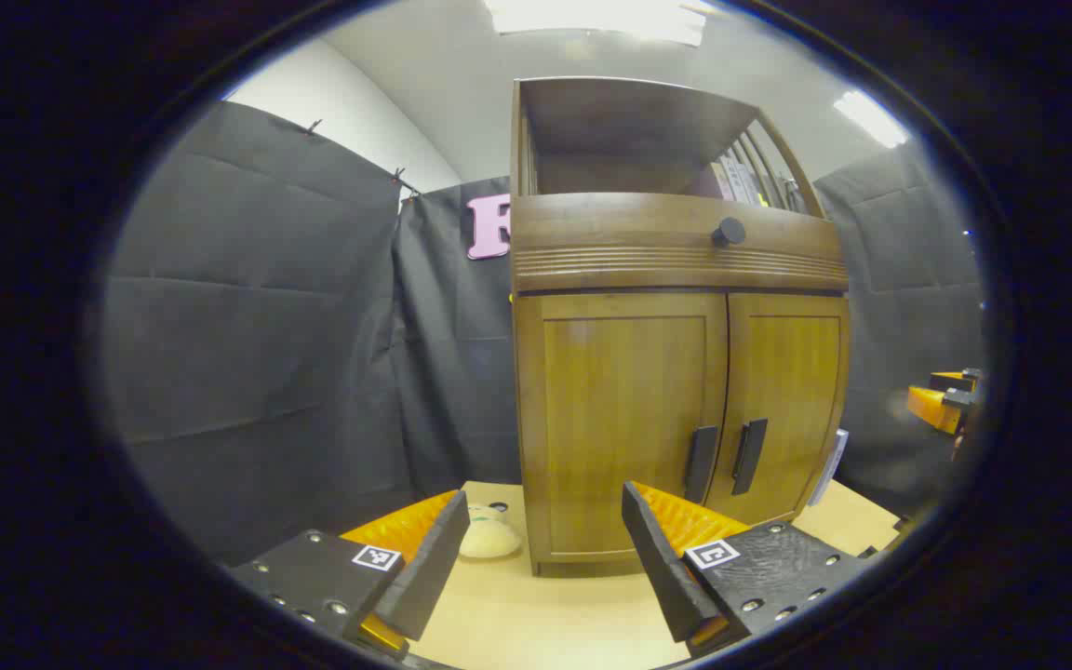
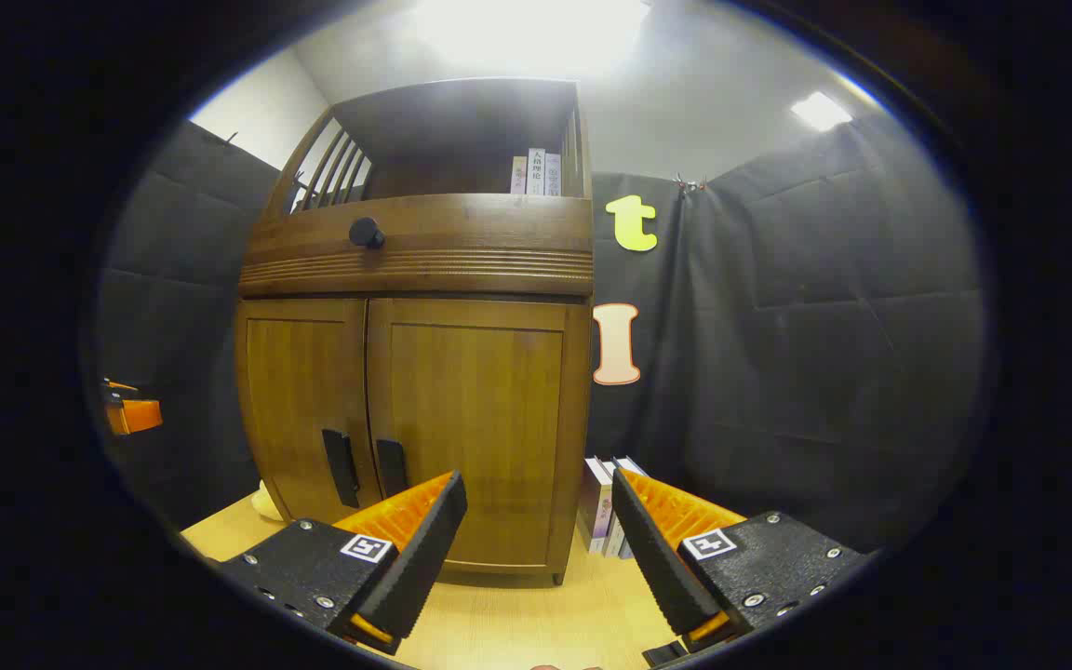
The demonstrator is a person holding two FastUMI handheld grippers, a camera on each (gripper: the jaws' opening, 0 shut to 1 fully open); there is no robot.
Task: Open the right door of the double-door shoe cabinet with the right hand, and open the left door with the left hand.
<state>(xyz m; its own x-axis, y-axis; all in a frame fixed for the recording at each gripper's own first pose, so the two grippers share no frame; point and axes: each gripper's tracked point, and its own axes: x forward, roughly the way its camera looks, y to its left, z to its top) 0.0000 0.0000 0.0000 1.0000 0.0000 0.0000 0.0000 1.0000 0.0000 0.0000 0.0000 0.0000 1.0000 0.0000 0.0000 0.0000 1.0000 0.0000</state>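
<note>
Both hand-held grippers, left (image 1: 536,558) and right (image 2: 536,549), gape empty above the bench (image 1: 536,623). Beyond, the cabinet (image 1: 676,372) stands with left door (image 1: 624,419) and right door (image 2: 475,419) closed; shelf contents partly hidden.

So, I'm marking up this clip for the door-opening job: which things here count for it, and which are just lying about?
For the job:
- shoe cabinet, both doors shut
- right door and its handle
- left door and its handle
- left gripper and right gripper, jaws open

Lying about:
- drawer knob
- books beside the cabinet
- books on the top shelf
- pale round thing on the table
</note>
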